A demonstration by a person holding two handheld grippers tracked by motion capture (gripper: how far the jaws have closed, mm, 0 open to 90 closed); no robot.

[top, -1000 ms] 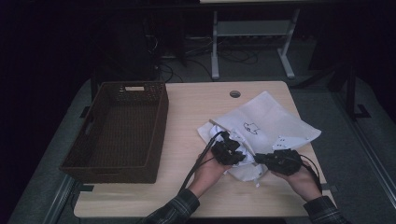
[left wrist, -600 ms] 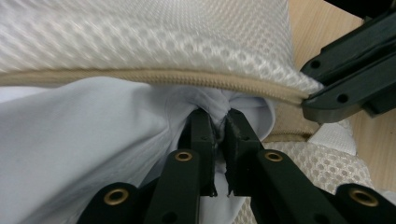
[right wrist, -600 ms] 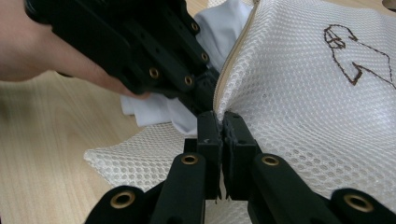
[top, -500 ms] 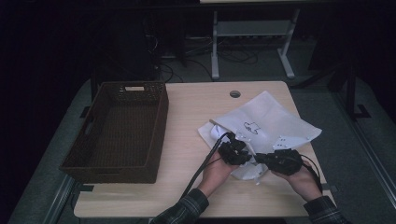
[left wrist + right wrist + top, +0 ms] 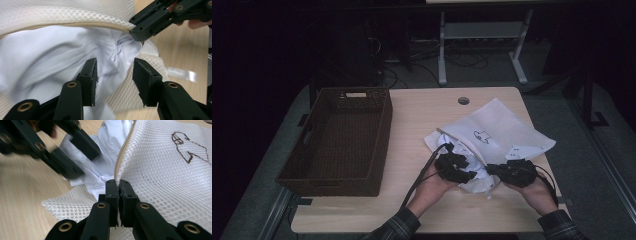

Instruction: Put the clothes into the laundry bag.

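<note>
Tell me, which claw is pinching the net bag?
The right claw, shut on the net bag edge. The left claw has just been opening around the white cloth.

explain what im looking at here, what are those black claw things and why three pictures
A person holds a black hand-held gripper in each hand. One camera looks down from above; the other two ride on the grippers, looking along their jaws. On the wooden table lie a dark wicker basket and a white mesh laundry bag with white cloth spilling from its opening. The right hand-held gripper pinches the bag's edge. The left hand-held gripper has just been opening, its jaws apart around the cloth, not squeezing it.
</note>
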